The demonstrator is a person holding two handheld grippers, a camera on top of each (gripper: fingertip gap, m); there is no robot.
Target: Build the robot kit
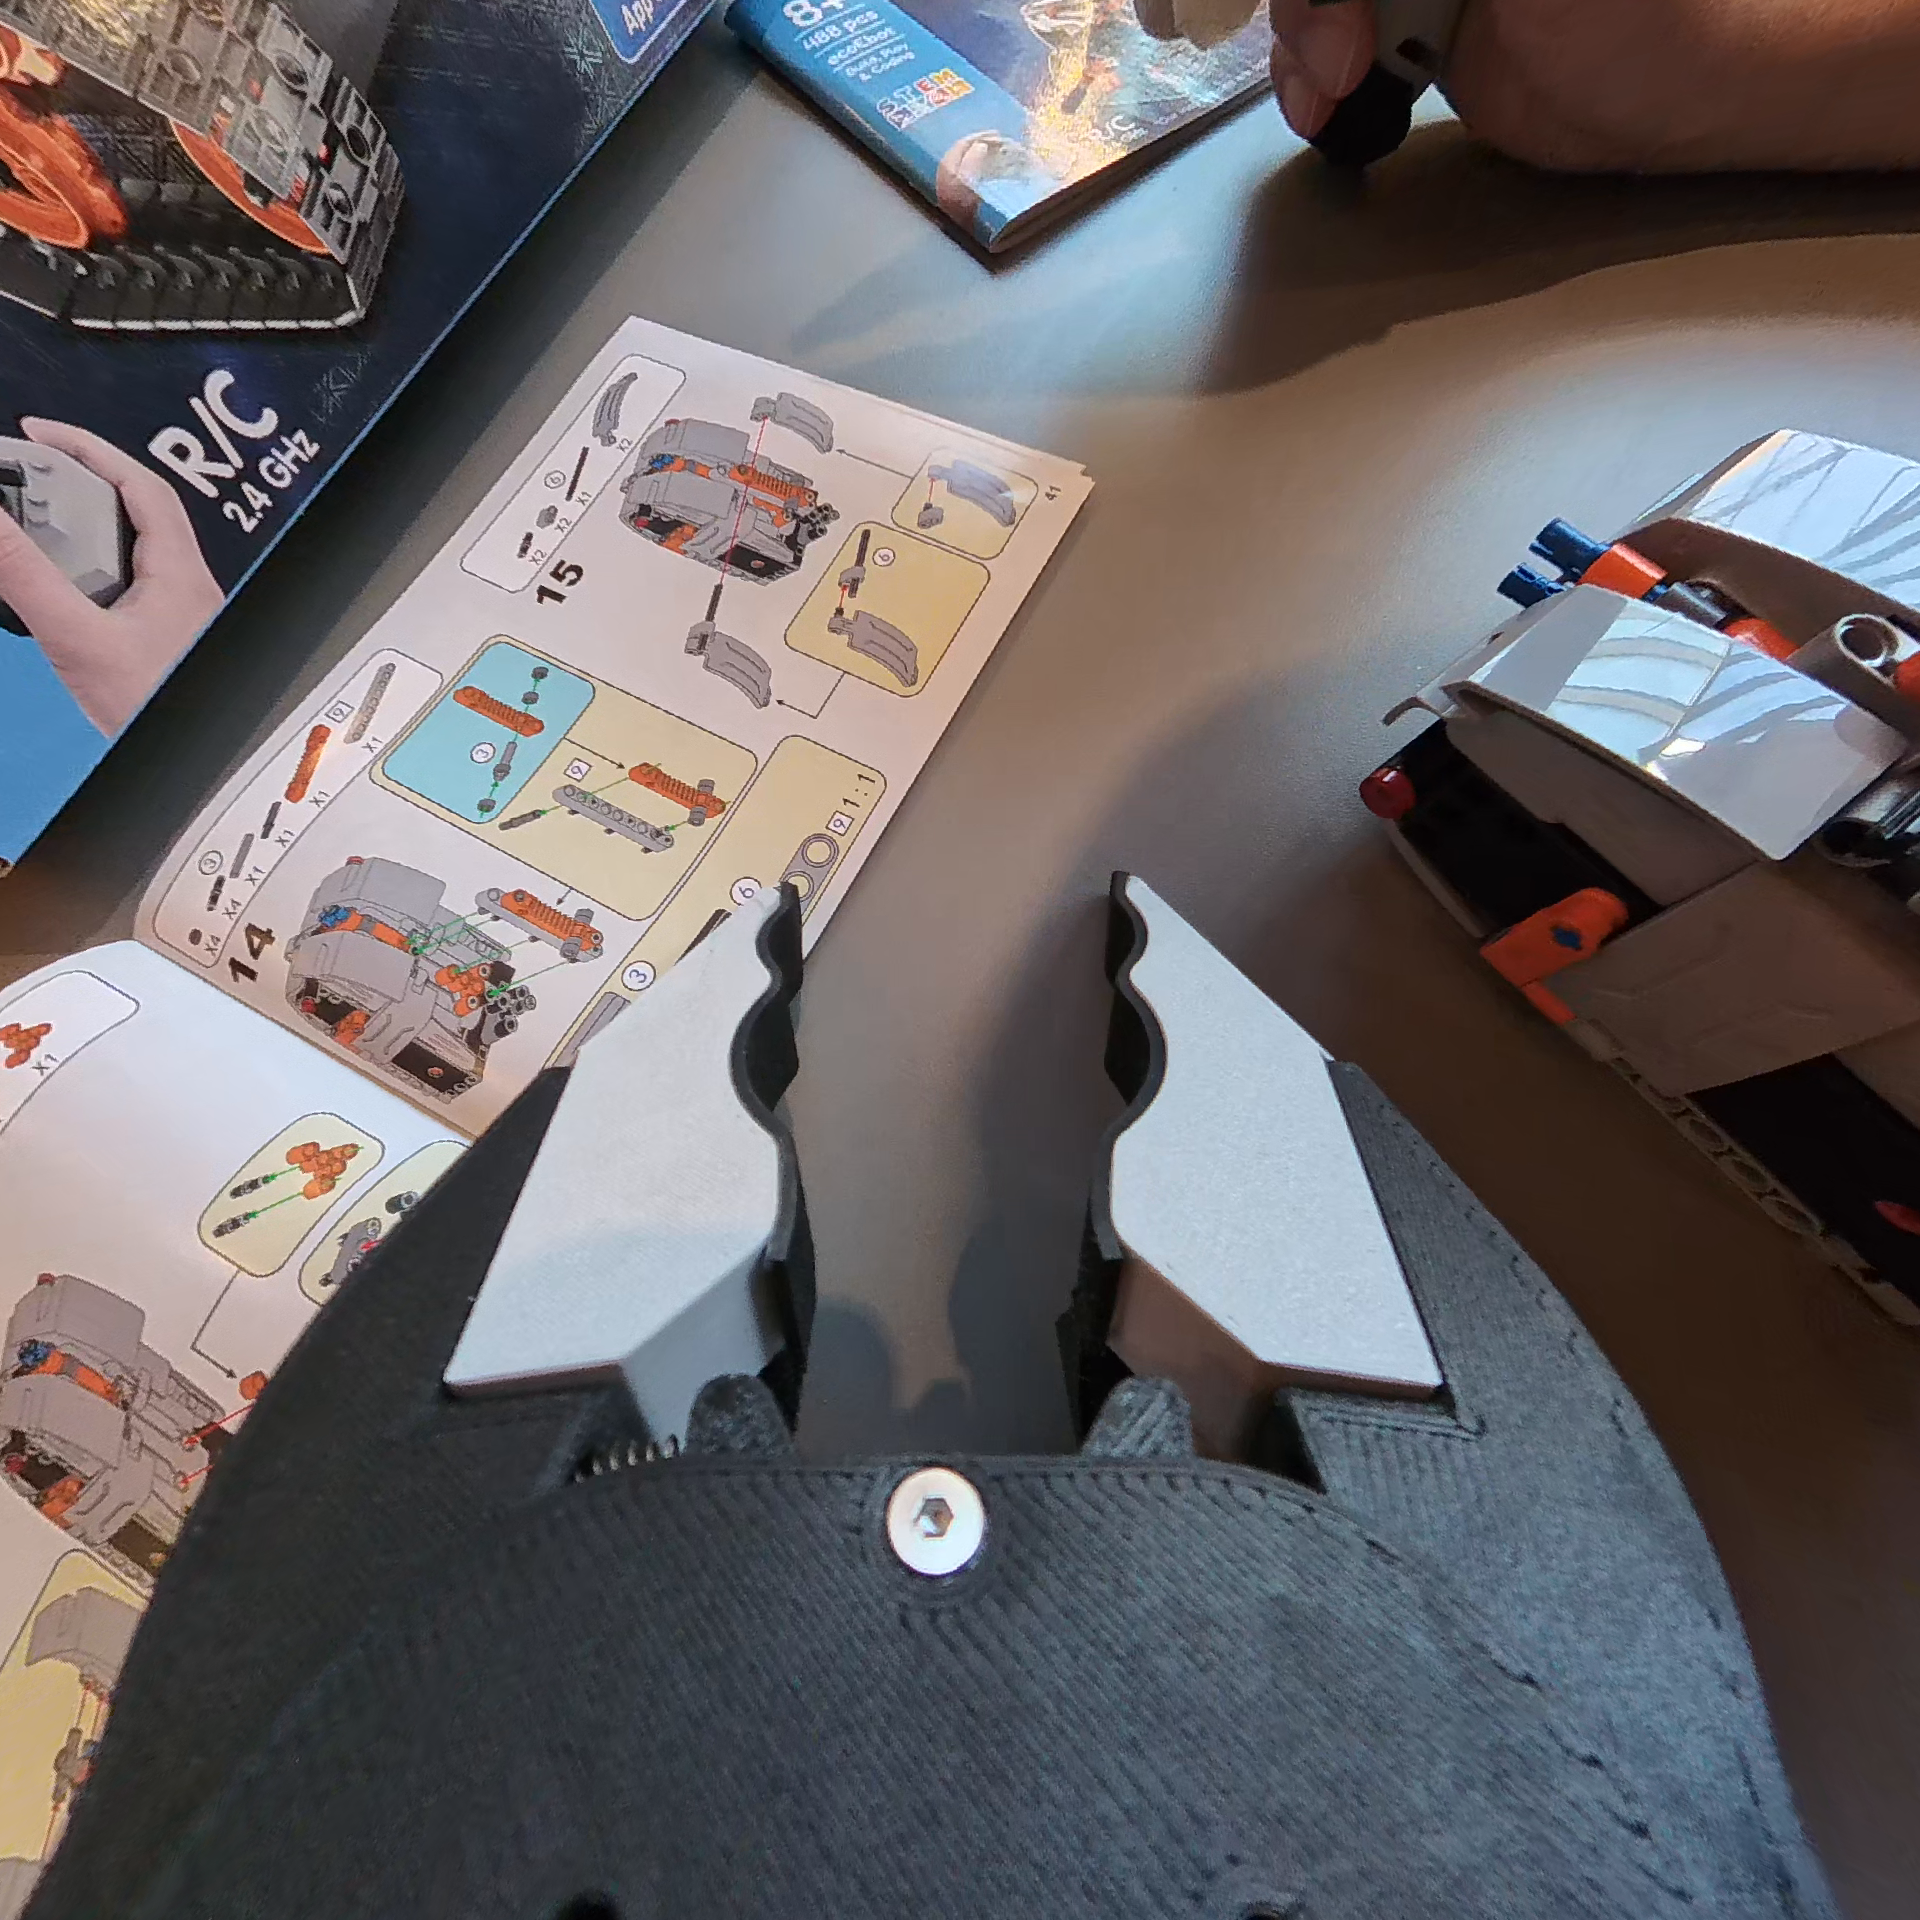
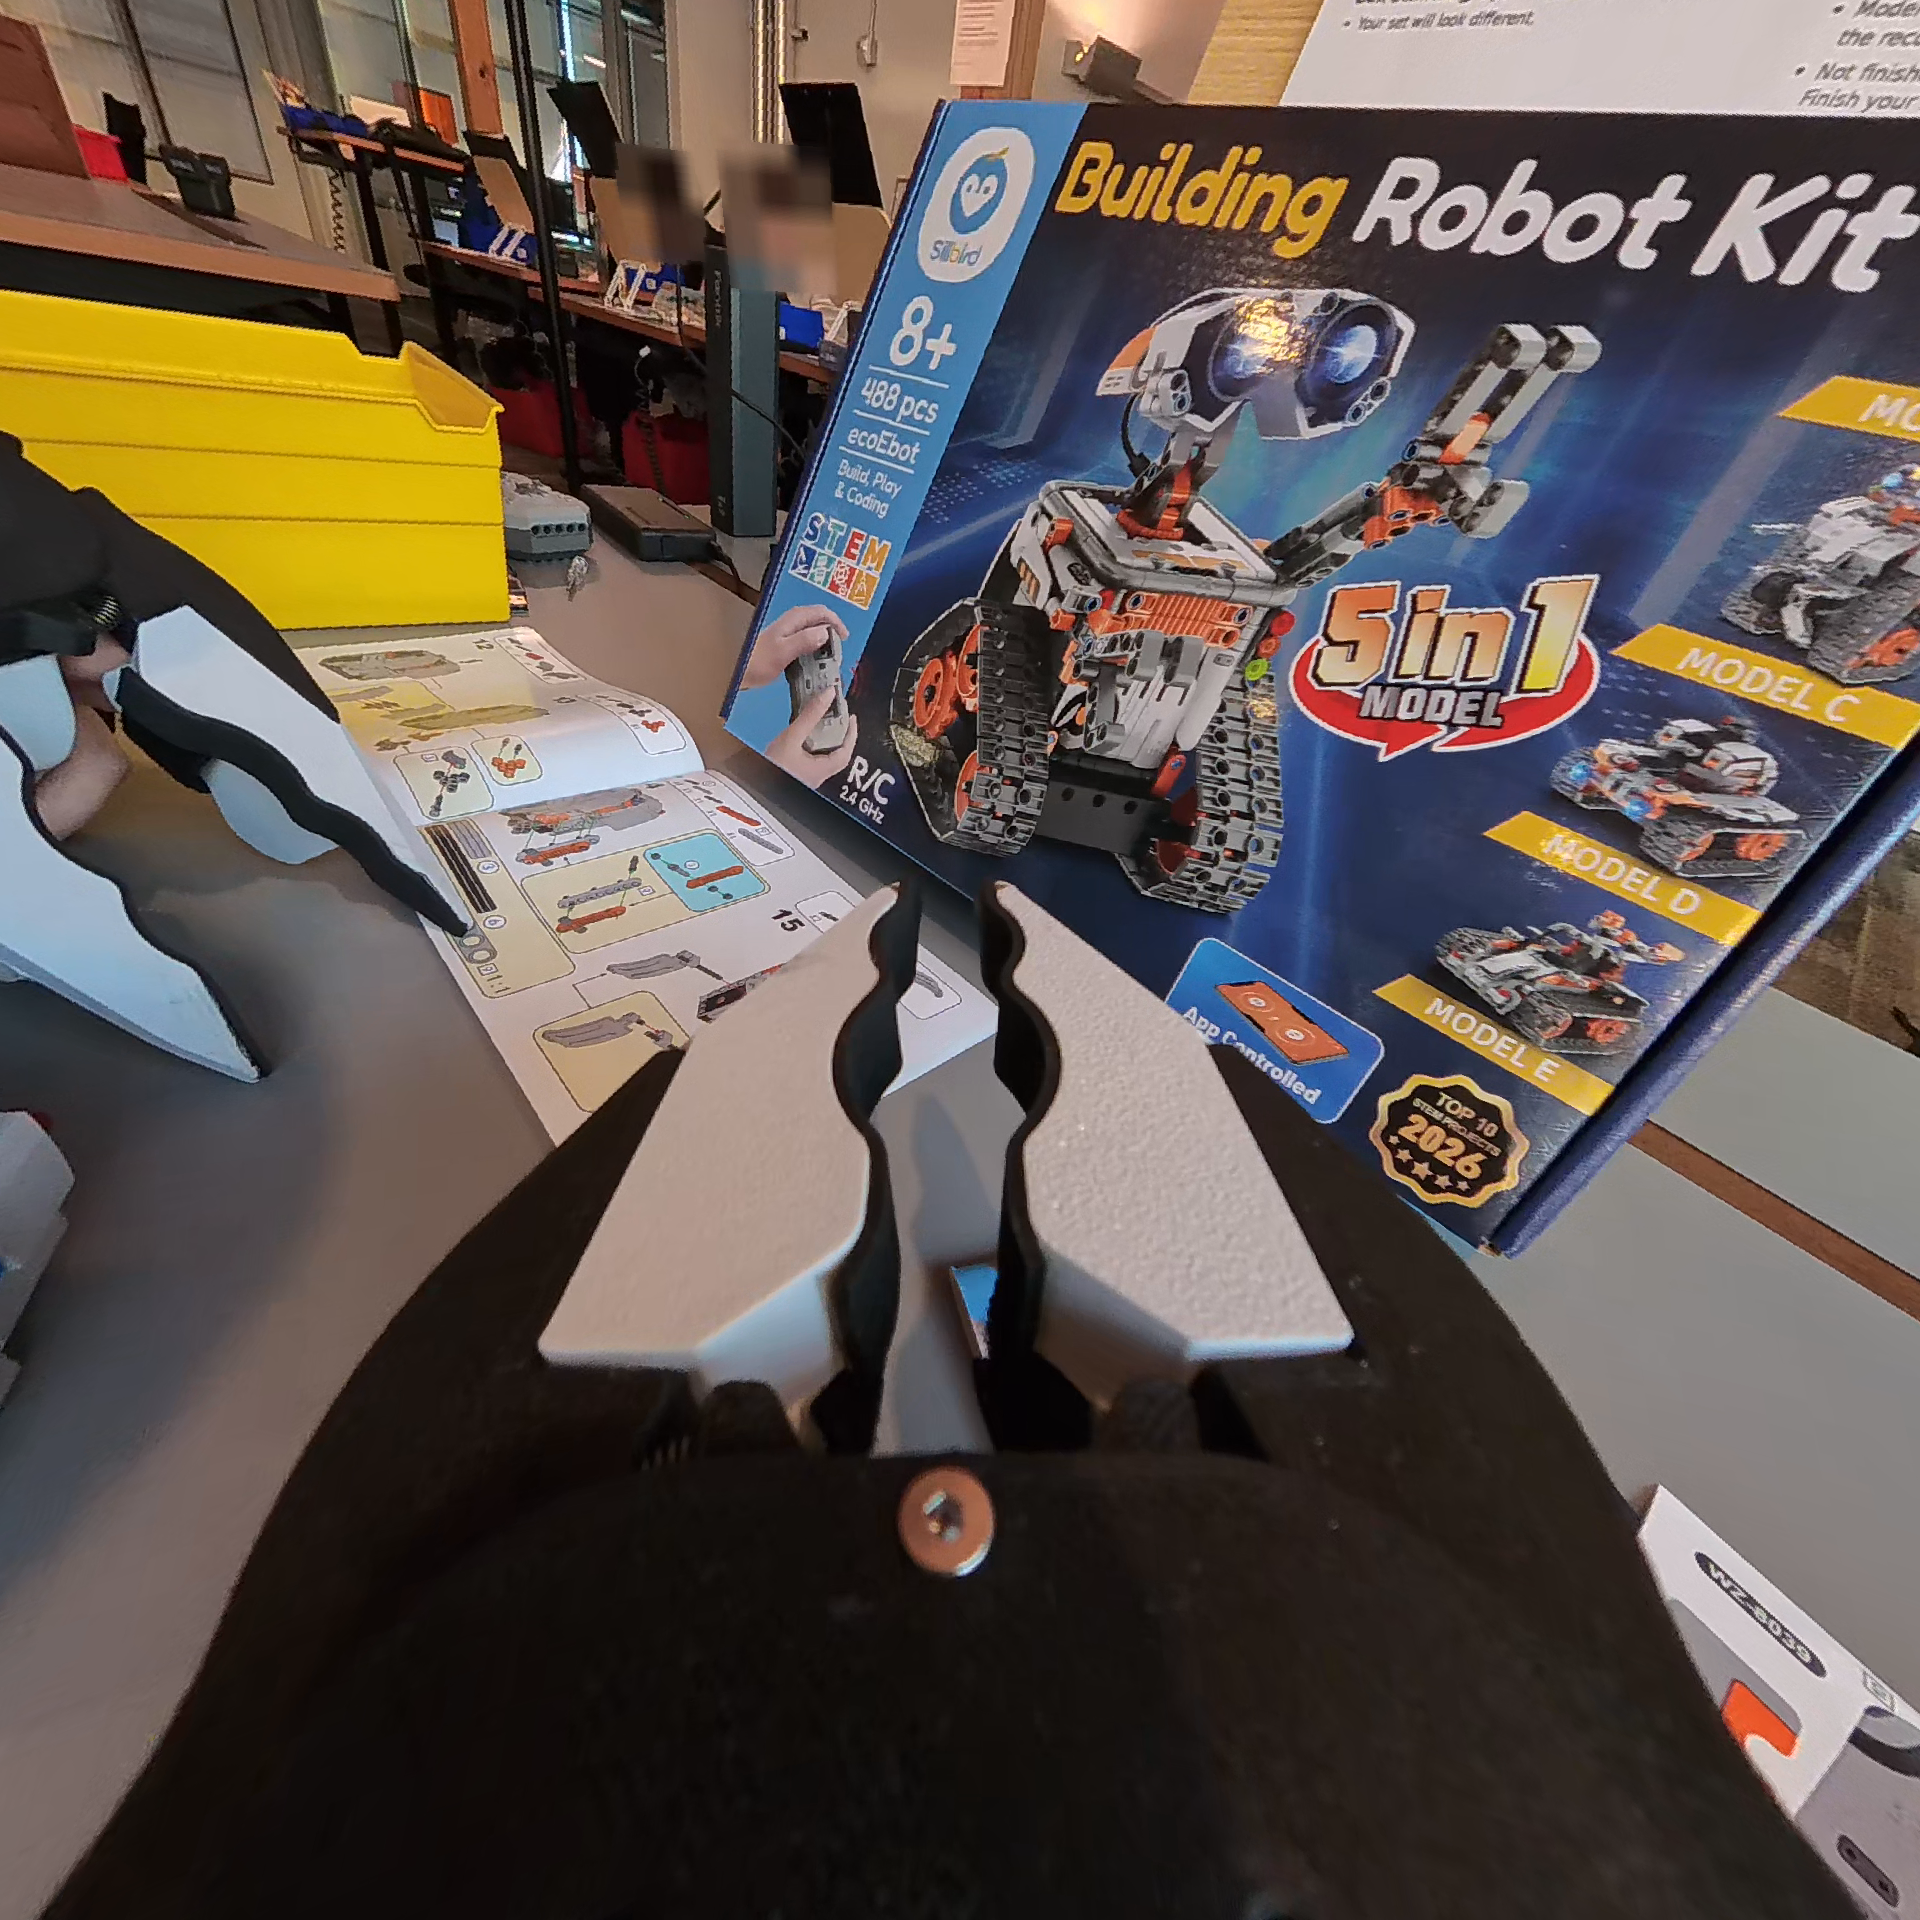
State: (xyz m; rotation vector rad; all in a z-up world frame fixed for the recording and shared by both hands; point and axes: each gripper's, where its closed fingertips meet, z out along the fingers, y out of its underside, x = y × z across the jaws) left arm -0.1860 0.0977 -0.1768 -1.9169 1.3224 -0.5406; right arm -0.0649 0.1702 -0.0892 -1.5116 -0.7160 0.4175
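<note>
My left gripper (image 1: 956,904) is open and empty, low over the grey table (image 1: 1195,582). Its left fingertip rests at the edge of an open instruction booklet (image 1: 623,675). A part-built grey, white and orange brick model (image 1: 1662,831) lies to its right. My right gripper (image 2: 951,904) holds its jaws a narrow gap apart with nothing seen between them. It points at the upright blue kit box (image 2: 1351,623) and the booklet (image 2: 623,831). The left gripper (image 2: 353,997) shows at the left of the right wrist view. A hand (image 1: 1558,83) holding the right gripper shows at the top right of the left wrist view.
The kit box (image 1: 208,312) stands behind the booklet. A second, closed blue booklet (image 1: 987,114) lies at the back under the right gripper. A yellow bin (image 2: 260,468) stands at the back left. A small white box (image 2: 1818,1714) sits at the right front. Across from one pair of fingers to the other is roughly 15 cm.
</note>
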